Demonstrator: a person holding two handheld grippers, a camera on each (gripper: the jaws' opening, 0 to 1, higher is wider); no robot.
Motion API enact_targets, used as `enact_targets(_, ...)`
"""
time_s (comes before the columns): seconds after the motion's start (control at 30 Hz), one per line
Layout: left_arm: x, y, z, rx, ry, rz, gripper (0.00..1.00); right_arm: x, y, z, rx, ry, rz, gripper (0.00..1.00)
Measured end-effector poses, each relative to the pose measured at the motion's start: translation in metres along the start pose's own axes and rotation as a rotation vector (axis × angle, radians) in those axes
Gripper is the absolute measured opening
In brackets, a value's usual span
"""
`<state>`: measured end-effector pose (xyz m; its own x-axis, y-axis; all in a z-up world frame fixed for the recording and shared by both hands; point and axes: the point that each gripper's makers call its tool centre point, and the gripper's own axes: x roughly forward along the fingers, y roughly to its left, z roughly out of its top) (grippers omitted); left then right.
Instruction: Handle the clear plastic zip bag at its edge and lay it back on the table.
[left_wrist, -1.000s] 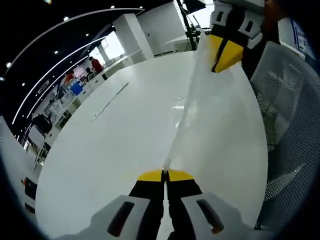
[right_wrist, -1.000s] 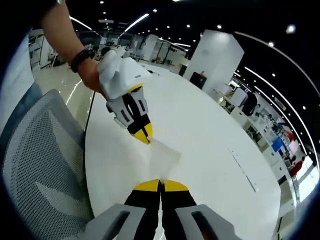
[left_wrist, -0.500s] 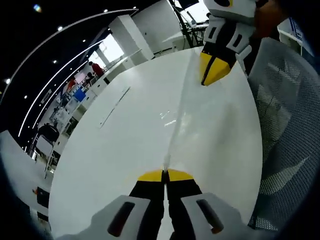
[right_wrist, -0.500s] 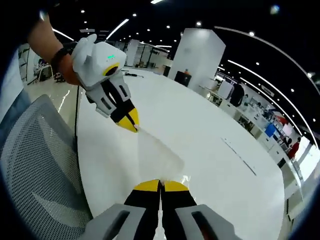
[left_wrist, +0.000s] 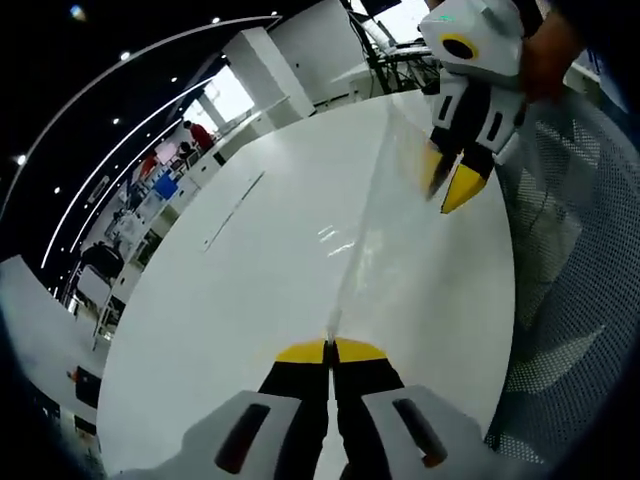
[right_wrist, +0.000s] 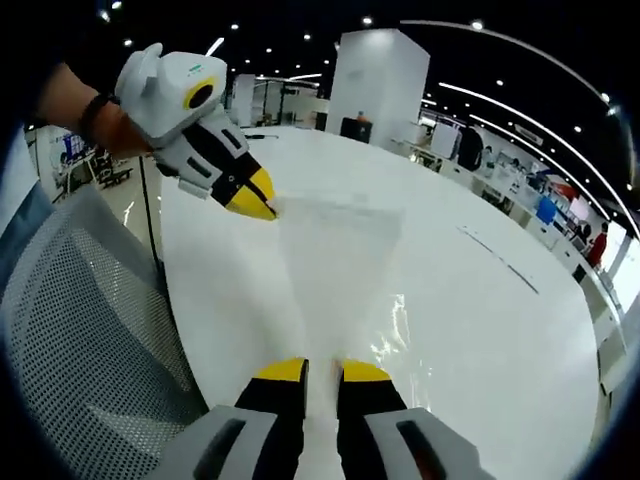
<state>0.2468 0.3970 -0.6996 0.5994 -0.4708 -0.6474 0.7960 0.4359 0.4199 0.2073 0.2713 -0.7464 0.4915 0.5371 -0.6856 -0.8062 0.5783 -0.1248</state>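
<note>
One clear zip bag (right_wrist: 335, 260) at twelve o'clock, two grippers (right_wrist: 322, 372) (left_wrist: 330, 352), one white table (right_wrist: 470, 330), one mesh chair (right_wrist: 80, 330) at nine o'clock.

You have a clear, glossy bag (right_wrist: 340, 250) in front of you, showing the white table (left_wrist: 250, 290) through it, with bright glints. Your left gripper (left_wrist: 331, 350) has yellow tips on black fingers and a pale grey body. Your right gripper (right_wrist: 322, 371) matches: yellow tips, black fingers, white housing. The chair (right_wrist: 80, 330) beside you is grey mesh, finely dotted.
</note>
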Motion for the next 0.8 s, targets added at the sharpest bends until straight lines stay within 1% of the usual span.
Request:
enact_targets(0.07,-0.002,-0.001,0.000,-0.004,-0.002,0.002,0.00,0.002,0.002,-0.005,0.009,0.017,0.000,0.07)
enact_targets(0.17,-0.006,-0.003,-0.001,-0.007,-0.006,0.005,0.00,0.009,-0.001,-0.012,0.021,0.034,-0.018,0.02)
enact_targets(0.2,-0.007,-0.004,-0.001,-0.006,-0.007,0.005,0.00,0.005,-0.003,-0.009,0.031,0.029,-0.028,0.00)
enact_targets(0.27,-0.009,-0.006,-0.002,-0.006,-0.008,0.005,0.00,0.003,-0.008,-0.005,0.043,0.016,-0.040,0.00)
enact_targets(0.43,-0.013,-0.010,0.000,-0.008,-0.012,0.009,0.00,0.006,-0.026,0.003,0.054,0.000,-0.077,0.00)
enact_targets(0.5,-0.014,-0.012,0.001,-0.008,-0.015,0.011,0.00,0.013,-0.037,0.008,0.055,-0.001,-0.089,0.00)
enact_targets(0.63,-0.016,-0.017,0.002,0.001,-0.015,0.014,0.00,0.022,-0.051,0.016,0.055,-0.006,-0.097,0.00)
enact_targets(0.77,-0.016,-0.016,-0.001,0.017,0.002,0.028,0.00,0.026,-0.059,0.028,0.056,-0.012,-0.101,0.00)
enact_targets(0.8,-0.015,-0.016,-0.002,0.012,0.009,0.031,0.00,0.032,-0.061,0.029,0.052,-0.008,-0.092,0.03)
